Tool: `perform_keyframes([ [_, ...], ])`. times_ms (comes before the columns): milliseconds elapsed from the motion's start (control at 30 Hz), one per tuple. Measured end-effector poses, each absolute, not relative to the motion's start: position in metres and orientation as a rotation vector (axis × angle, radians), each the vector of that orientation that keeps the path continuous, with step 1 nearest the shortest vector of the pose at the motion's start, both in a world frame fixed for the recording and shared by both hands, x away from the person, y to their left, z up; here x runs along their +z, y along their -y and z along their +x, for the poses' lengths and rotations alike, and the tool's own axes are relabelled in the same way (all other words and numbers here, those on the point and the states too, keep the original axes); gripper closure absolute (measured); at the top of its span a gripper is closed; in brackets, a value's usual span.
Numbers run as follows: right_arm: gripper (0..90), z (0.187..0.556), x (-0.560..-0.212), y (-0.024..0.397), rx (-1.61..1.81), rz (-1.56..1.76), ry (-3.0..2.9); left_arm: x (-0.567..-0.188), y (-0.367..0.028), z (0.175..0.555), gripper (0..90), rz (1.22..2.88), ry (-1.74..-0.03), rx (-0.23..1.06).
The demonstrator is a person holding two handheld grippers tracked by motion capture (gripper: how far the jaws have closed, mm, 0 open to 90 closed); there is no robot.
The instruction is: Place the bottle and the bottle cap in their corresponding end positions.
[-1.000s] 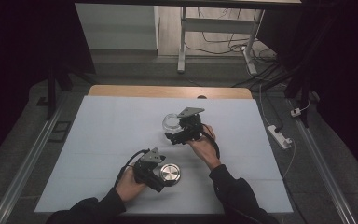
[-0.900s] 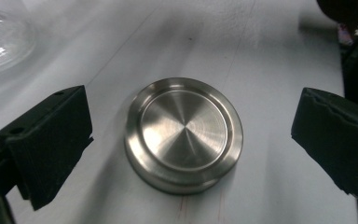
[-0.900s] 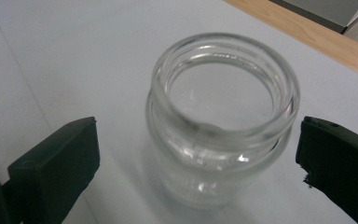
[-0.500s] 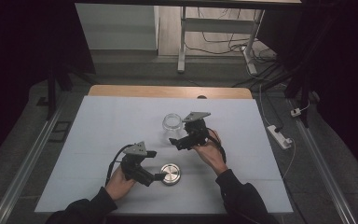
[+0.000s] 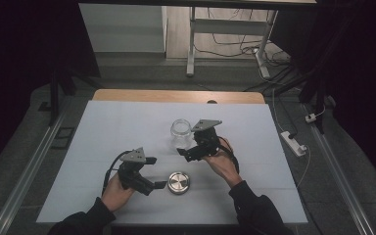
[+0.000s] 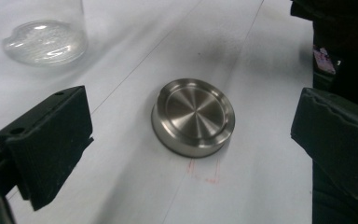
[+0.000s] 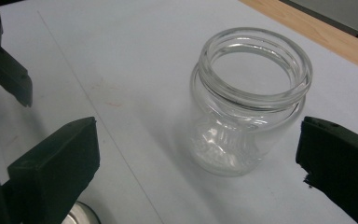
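High view: left claw (image 5: 160,172) has backed off the lid (image 5: 179,182), right claw (image 5: 182,151) off the jar (image 5: 180,131), both agape.

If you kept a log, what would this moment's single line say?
left gripper: open, beside lid | right gripper: open, beside jar | jar: upright, uncapped | lid: flat on table

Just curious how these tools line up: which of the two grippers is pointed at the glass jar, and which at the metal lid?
The right gripper faces the open glass jar; the left gripper faces the round metal lid lying flat. Both are open.
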State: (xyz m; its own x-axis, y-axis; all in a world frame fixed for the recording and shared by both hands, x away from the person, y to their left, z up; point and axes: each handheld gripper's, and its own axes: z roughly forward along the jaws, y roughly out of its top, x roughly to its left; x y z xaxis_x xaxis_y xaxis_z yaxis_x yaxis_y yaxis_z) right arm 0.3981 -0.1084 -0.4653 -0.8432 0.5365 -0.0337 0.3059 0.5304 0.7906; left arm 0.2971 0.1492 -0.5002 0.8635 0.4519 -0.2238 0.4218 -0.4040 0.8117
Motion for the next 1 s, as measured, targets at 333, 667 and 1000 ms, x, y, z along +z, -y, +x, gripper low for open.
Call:
perform_keyframes([
  [333, 0.0, 0.381, -0.458, 0.116, 1.285, 0.726, -2.511, -0.497, -0.168, 0.287, 0.0, 2.034, -0.675, 0.074],
  [667, 0.0, 0.367, -0.455, 0.120, 1.287, 0.703, -2.506, -0.495, -0.182, 0.278, 0.0, 2.024, -0.716, 0.109],
  [1000, 0.0, 0.352, -0.463, 0.129, 1.249, 0.677, -2.538, -0.494, -0.191, 0.269, 0.0, 2.032, -0.743, 0.131],
])
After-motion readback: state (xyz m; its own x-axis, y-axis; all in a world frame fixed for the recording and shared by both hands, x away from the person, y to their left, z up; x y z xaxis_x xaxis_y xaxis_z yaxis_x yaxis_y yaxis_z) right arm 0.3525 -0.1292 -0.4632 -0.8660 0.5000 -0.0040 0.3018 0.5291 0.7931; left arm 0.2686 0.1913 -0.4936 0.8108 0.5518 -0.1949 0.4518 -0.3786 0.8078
